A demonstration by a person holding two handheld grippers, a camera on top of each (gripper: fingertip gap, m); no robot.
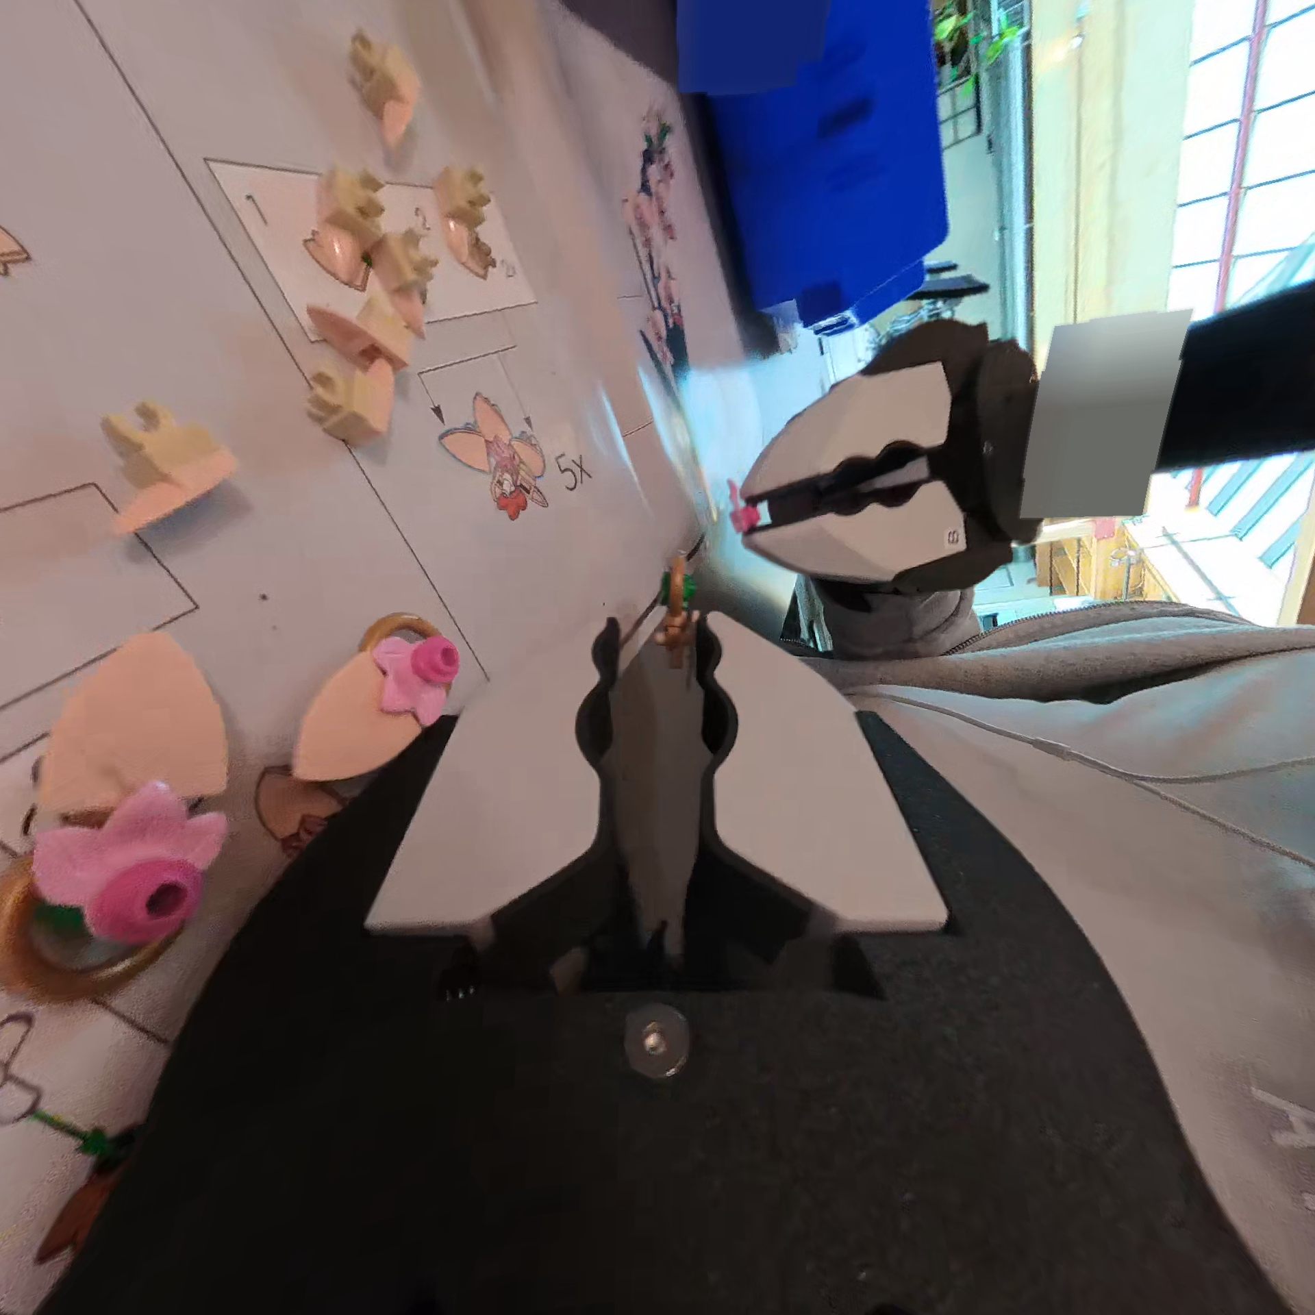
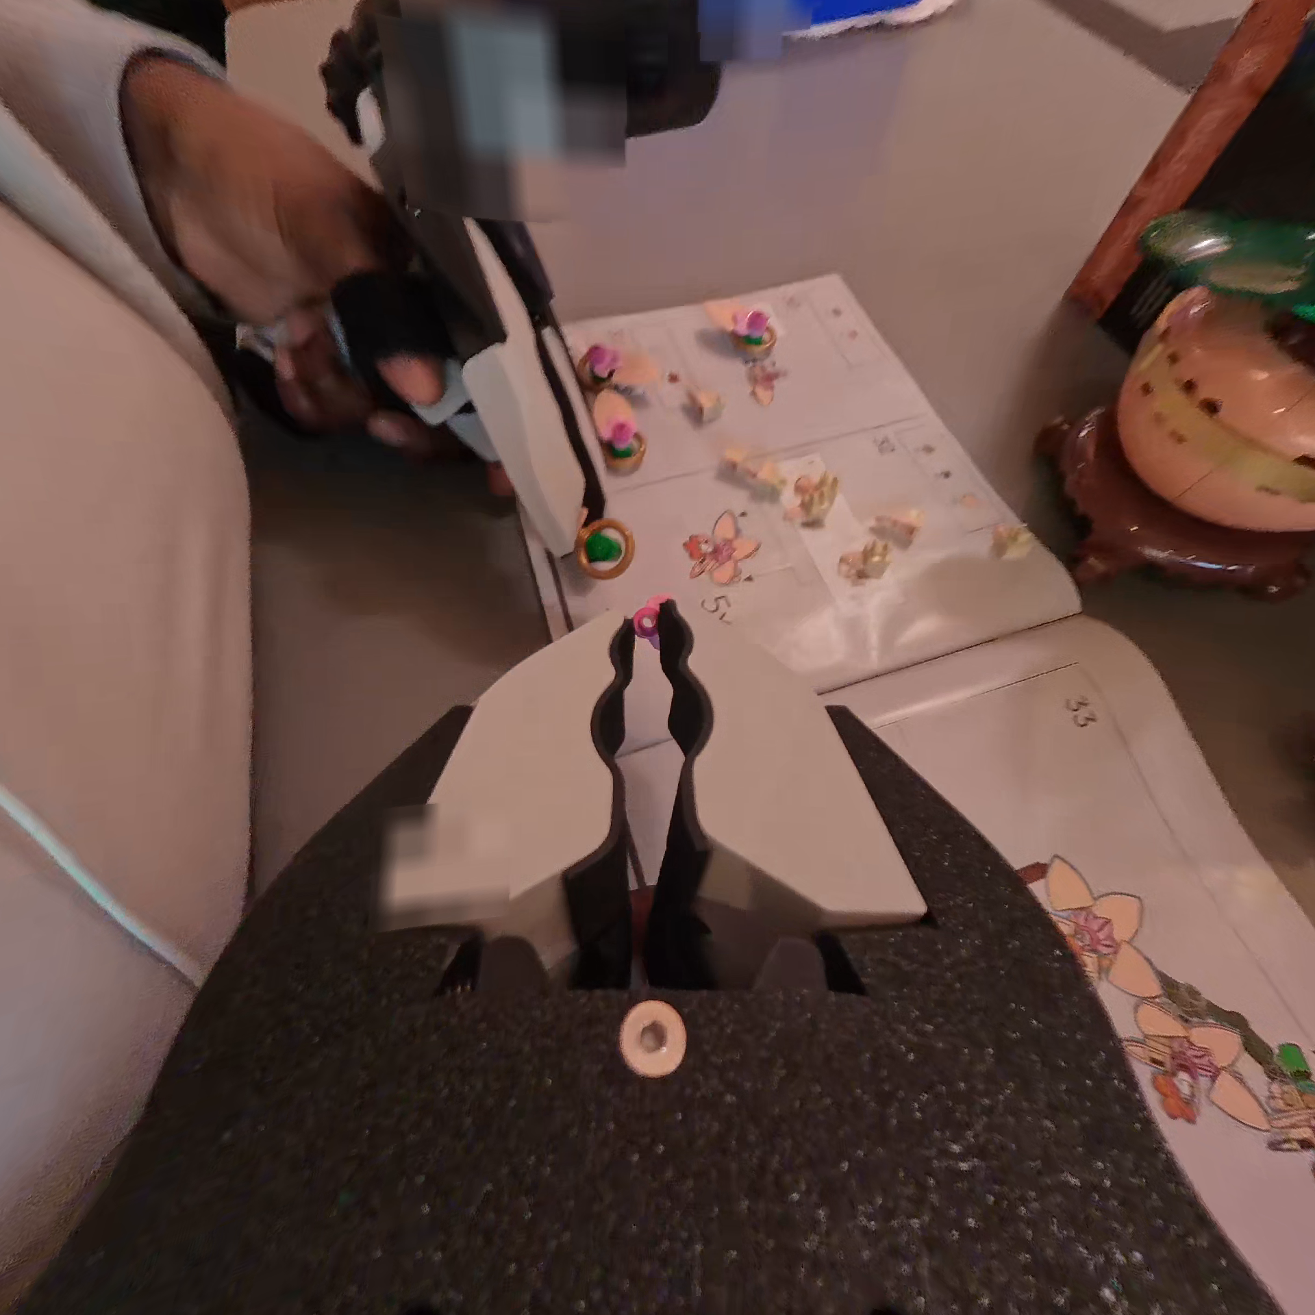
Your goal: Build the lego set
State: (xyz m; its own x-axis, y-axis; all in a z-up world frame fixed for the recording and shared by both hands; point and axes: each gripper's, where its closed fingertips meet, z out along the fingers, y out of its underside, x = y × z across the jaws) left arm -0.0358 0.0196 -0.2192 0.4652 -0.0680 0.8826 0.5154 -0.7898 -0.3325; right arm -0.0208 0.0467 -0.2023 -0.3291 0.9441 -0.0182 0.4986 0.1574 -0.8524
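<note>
Left hand-held gripper (image 1: 676,626) is pinched tight on a gold ring piece with a green centre (image 2: 603,549), held up off the open instruction booklet (image 2: 818,569). Right hand-held gripper (image 2: 649,620) is nipped narrow around a tiny pink flower stud (image 2: 647,622), near the ring, above the booklet's loose petal pieces (image 1: 356,228).

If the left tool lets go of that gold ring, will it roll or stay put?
The gold ring looks thin and round, so on edge it would likely roll. A green piece fills its middle, so it may tip flat. The glossy booklet beneath could let it slide.
</note>
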